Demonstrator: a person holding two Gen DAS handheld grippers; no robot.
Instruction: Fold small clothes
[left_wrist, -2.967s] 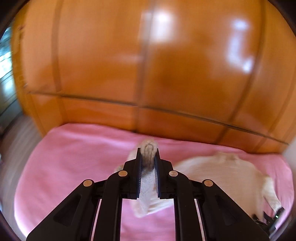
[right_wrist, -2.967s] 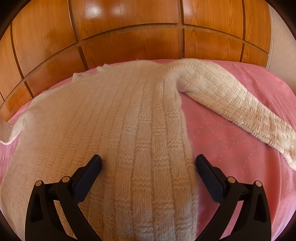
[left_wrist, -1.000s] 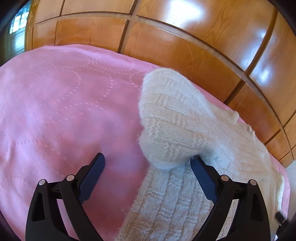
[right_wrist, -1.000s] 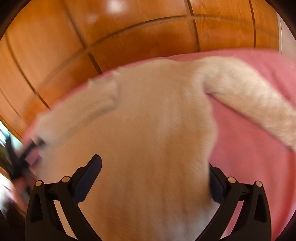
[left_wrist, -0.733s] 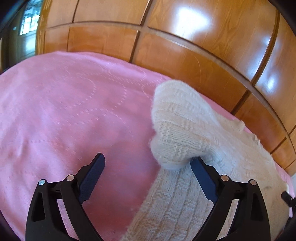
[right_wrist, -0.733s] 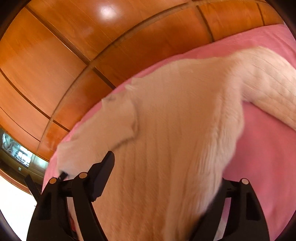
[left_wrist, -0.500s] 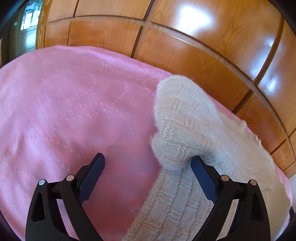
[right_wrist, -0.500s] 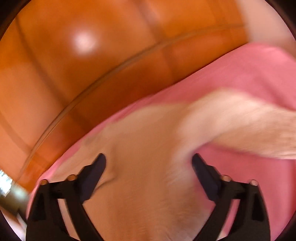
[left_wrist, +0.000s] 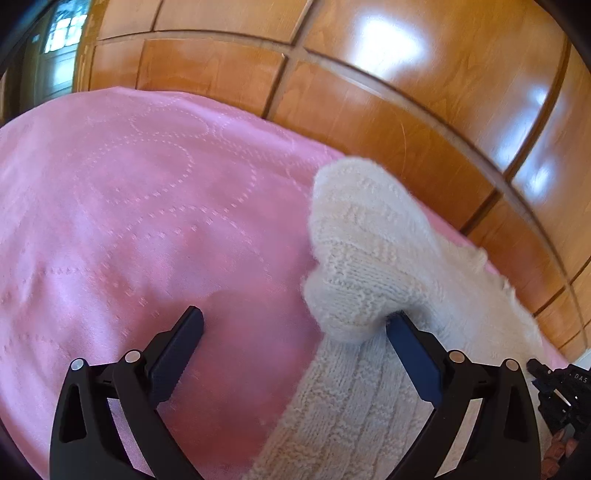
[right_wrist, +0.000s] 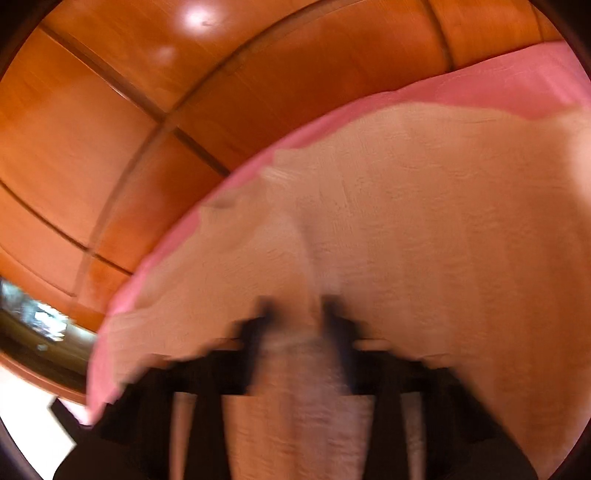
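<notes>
Two claws over a cream knit sweater (left_wrist: 373, 266) on pink bedspread (left_wrist: 140, 206), left claw (left_wrist: 295, 328) spread wide, right claw (right_wrist: 295, 314) blurred, pinching sweater fold at frame centre.

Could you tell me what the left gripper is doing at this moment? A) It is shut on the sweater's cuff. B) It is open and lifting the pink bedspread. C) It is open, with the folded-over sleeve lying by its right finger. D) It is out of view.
C: the left gripper stands wide open over the pink bedspread, and the folded-over sleeve of the cream sweater lies against its right finger, ungripped.
</notes>
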